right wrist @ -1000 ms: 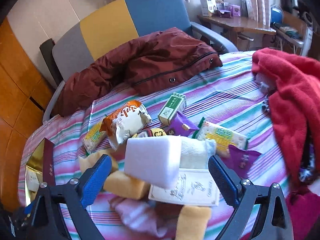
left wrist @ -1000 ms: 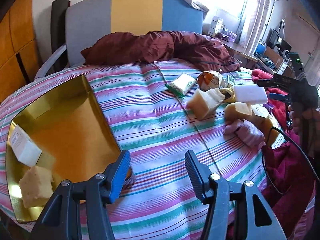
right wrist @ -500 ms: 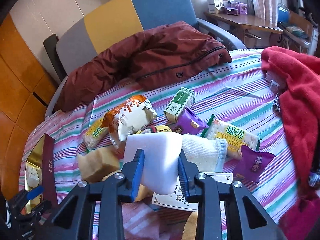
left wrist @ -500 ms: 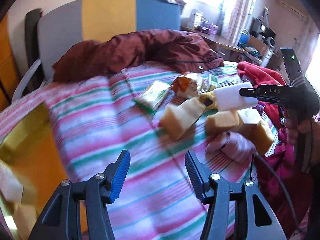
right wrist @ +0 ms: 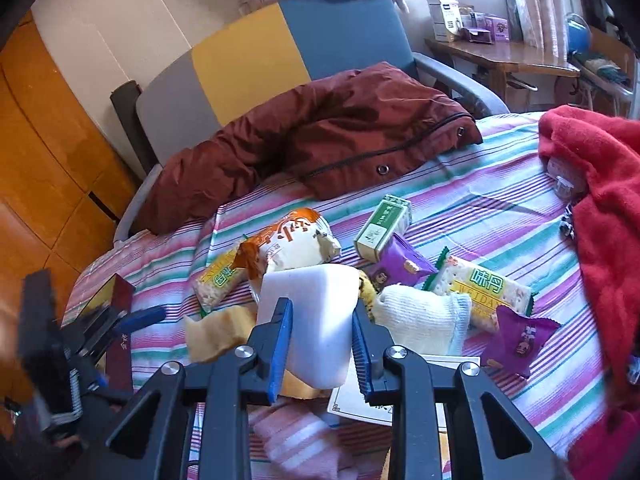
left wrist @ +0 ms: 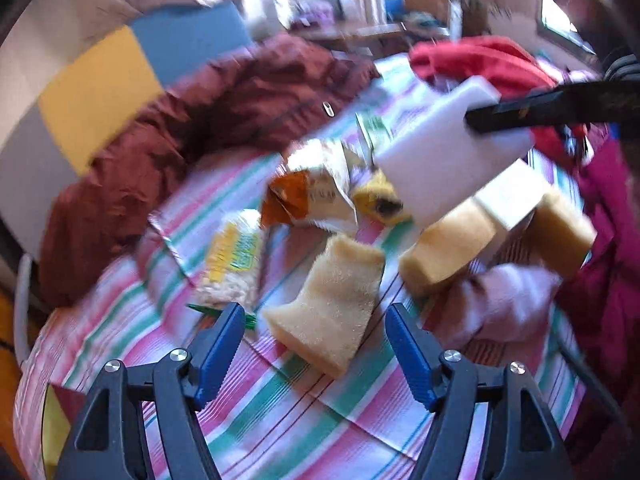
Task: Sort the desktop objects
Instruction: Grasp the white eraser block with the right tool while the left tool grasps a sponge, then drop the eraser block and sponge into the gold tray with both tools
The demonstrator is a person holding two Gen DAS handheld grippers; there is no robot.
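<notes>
My right gripper (right wrist: 320,330) is shut on a white sponge block (right wrist: 316,312) and holds it above the pile; the block also shows in the left wrist view (left wrist: 440,152). My left gripper (left wrist: 314,338) is open and empty, just in front of a tan sponge (left wrist: 332,308) on the striped cloth. More tan sponges (left wrist: 452,248) lie to its right. Snack packets, an orange-white one (right wrist: 288,242), a yellow-green cracker pack (left wrist: 236,256) and purple ones (right wrist: 400,264), lie around. A white sock (right wrist: 424,318) lies right of the block.
A maroon jacket (right wrist: 328,144) lies at the back of the striped table (right wrist: 480,208) against a grey-yellow-blue chair (right wrist: 248,56). A red garment (right wrist: 600,200) covers the right side. A pink striped sock (left wrist: 500,300) and a gold tray's corner (right wrist: 108,292) are near.
My right gripper closed on the white block and lifted it. My left gripper swung right, away from the gold tray, toward the tan sponge, and stayed open.
</notes>
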